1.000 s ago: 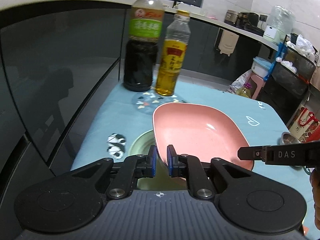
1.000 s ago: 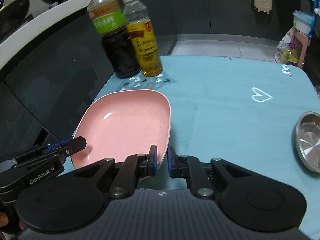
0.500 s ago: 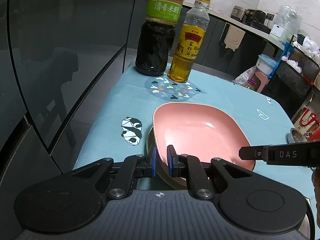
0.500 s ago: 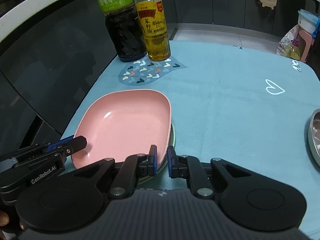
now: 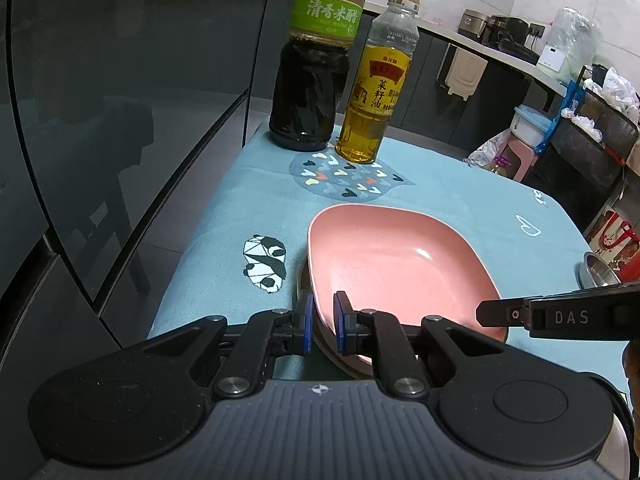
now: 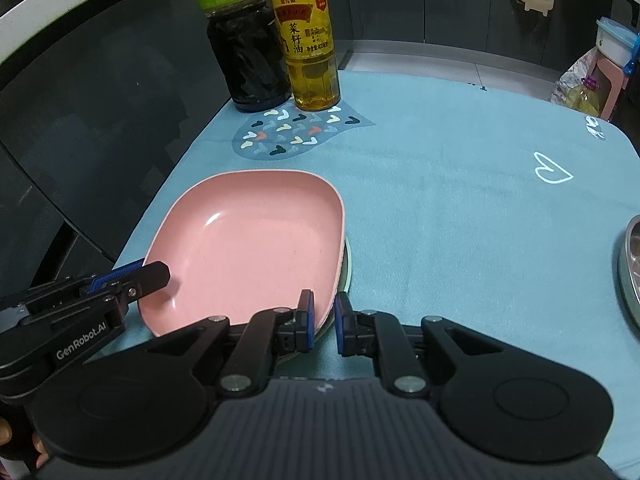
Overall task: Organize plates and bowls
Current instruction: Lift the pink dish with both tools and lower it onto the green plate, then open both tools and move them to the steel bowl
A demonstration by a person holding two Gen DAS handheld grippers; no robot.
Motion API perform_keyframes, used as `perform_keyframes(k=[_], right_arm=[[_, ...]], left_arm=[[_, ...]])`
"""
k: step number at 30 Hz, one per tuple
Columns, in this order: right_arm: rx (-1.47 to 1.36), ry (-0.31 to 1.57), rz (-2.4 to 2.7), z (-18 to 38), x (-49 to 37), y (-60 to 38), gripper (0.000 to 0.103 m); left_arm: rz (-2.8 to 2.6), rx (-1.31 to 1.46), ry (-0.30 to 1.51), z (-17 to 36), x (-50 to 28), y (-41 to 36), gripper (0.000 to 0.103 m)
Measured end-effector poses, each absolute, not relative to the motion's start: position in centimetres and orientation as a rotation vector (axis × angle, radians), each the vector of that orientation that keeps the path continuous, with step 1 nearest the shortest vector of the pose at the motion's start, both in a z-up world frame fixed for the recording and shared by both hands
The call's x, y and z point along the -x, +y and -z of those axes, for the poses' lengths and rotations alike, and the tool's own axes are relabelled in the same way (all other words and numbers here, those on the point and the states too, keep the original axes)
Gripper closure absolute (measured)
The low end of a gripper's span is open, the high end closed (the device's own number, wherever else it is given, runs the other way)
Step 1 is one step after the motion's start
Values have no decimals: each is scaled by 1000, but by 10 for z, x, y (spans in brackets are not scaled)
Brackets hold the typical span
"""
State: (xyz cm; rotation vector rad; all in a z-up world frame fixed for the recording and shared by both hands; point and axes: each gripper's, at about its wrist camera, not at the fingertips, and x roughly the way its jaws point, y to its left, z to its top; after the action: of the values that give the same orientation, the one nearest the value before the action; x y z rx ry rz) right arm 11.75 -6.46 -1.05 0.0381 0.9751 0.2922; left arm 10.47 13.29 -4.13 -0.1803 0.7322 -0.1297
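Kitchen setup: teal tablecloth (image 6: 460,220) on the table, dark vinegar bottle (image 5: 310,80) and oil bottle (image 5: 376,92) standing side by side at the far corner.

We've got the pink plate (image 6: 248,240) held by both grippers. Left gripper (image 5: 320,322) is clamped on the plate's left near rim, right gripper (image 6: 322,320) is clamped on its right near edge, pads pressed to the rim on both. Plate sits directly over a pale green dish (image 6: 346,268), only a sliver of that one showing at the edges. Can't tell from either view whether pink is fully seated on it or just above.

Our read: we're in the stacking step, pink plate onto the green one, basically at placement.

Next move needs: confirm the plate is bottomed out and roughly centred, then open both jaws together so it doesn't tip, and back out low along the rim.

Steel bowl (image 6: 630,268) sits well apart at the right table edge, likely next to collect.
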Motion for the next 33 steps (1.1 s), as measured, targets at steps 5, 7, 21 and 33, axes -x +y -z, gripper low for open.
perform_keyframes(k=[5,7,21,33], right_arm=[[-54,982,-299,12,-118,-68,103],[-63,981,-300,11,-118,-69,103],[-108,929,-282,-3,-106,-101,103],[-170,879,-177,-10,-94,-171,103]], left_arm=[[134,178,750,44,-105,133,92],[126,175,754,43,-105,133,89],[110,207,701,18,-96,130,86],[236,141,719,-2,-96,56,85]])
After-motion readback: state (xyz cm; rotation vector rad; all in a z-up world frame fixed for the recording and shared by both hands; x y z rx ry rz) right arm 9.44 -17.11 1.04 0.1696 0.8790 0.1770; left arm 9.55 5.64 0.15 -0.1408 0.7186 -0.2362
